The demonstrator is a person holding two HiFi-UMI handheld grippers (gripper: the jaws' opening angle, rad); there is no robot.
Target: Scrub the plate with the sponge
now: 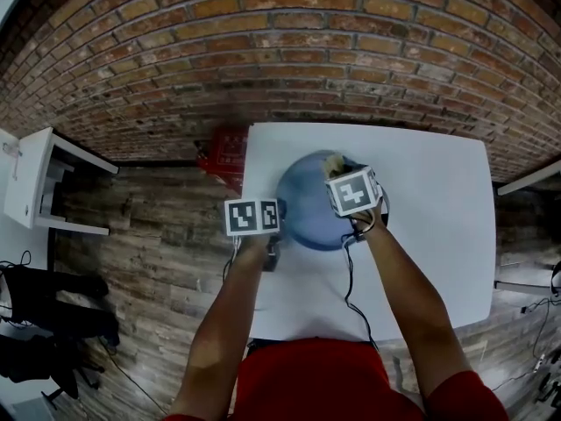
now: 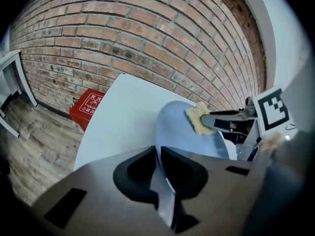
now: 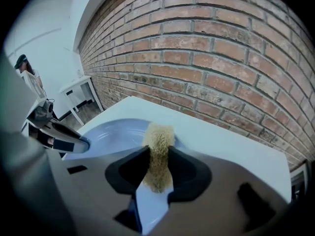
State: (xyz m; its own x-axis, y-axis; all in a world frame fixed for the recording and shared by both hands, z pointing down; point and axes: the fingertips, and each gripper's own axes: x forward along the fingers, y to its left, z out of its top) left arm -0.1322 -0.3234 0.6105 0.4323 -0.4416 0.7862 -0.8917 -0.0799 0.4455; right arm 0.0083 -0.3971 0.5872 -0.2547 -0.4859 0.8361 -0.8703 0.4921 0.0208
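Observation:
A light blue plate (image 1: 308, 207) lies on the white table (image 1: 429, 209). My left gripper (image 1: 277, 228) is shut on the plate's near left rim; in the left gripper view the rim (image 2: 170, 146) runs straight between the two dark pads of that gripper (image 2: 161, 173). My right gripper (image 1: 338, 170) is shut on a tan sponge (image 1: 332, 161) over the far right part of the plate. In the right gripper view the sponge (image 3: 158, 149) sticks out past the fingertips, pinched between the pads, with the plate (image 3: 110, 134) just under it. The left gripper view shows the sponge (image 2: 198, 117) resting on the plate's far side.
A red box (image 1: 224, 152) stands on the wooden floor by the table's far left corner, against the brick wall (image 1: 289, 51). A white side table (image 1: 35, 182) is off to the left. Dark gear (image 1: 53, 314) lies on the floor at the near left.

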